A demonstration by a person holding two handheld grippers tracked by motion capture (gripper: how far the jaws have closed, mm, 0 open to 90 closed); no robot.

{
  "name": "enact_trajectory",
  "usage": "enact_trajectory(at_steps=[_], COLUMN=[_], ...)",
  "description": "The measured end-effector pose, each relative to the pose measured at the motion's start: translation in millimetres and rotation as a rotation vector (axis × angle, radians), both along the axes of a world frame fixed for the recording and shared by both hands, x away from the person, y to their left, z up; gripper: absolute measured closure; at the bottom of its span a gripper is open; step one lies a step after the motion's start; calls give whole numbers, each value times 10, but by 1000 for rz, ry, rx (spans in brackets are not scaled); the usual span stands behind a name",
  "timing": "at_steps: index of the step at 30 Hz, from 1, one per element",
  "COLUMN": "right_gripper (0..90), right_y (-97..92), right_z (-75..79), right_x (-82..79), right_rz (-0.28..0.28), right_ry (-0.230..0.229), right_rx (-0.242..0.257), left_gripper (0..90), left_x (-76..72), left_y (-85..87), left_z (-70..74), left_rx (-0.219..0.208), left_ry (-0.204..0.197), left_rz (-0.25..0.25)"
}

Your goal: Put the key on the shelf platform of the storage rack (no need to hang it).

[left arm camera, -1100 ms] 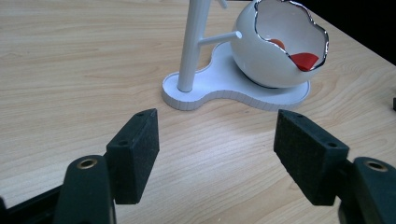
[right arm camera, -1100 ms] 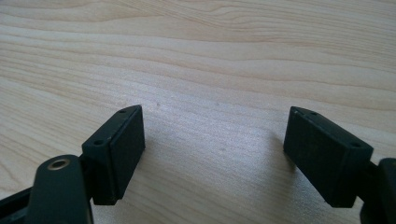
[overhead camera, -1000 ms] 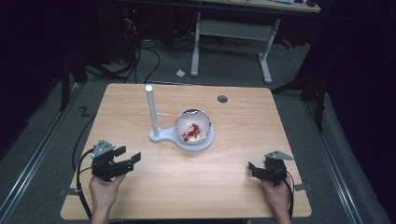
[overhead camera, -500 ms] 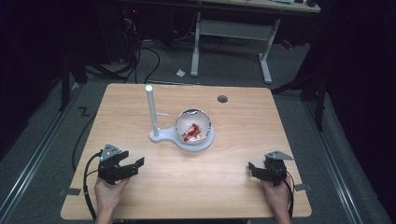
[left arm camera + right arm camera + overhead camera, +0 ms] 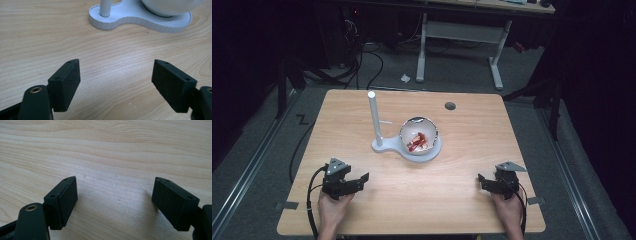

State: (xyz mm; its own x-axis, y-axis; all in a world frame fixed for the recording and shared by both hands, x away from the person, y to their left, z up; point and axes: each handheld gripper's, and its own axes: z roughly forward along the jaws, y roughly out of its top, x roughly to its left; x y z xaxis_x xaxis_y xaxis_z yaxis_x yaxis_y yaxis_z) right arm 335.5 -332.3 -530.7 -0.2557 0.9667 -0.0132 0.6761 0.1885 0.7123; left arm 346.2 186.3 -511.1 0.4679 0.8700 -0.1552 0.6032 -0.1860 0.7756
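Both claws, left claw (image 5: 362, 178) and right claw (image 5: 482, 180), are spread wide over the table (image 5: 452, 200) (nothing between them). A white stand (image 5: 384, 145) holds a bowl (image 5: 419, 135).

**Two hands, two open grippers**

The person's left hand (image 5: 331, 210) holds the left gripper (image 5: 362, 178) low over the near left part of the table. Its jaws are spread wide with nothing between them. The right hand (image 5: 508, 210) holds the right gripper (image 5: 482, 180) at the near right. Its jaws are wide apart too, and empty. The two hands are far apart.
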Motion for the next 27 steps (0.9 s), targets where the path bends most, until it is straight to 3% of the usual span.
enact_trajectory(at_steps=[6,12,20,27], right_gripper=[208,208,208,208], right_y=[0,0,0,-1], right_z=[0,0,-1,-1], right_x=[0,0,1,1], right_rz=[0,0,4,4], right_ry=[0,0,-1,-1], right_rx=[0,0,0,0], left_gripper=[226,226,227,221], left_x=[19,16,54,64], left_y=[-13,-92,-214,-241], left_z=[-81,-144,-247,-254], left_rx=[10,94,170,165], left_ry=[5,-1,3,0], left_rz=[16,28,25,31])
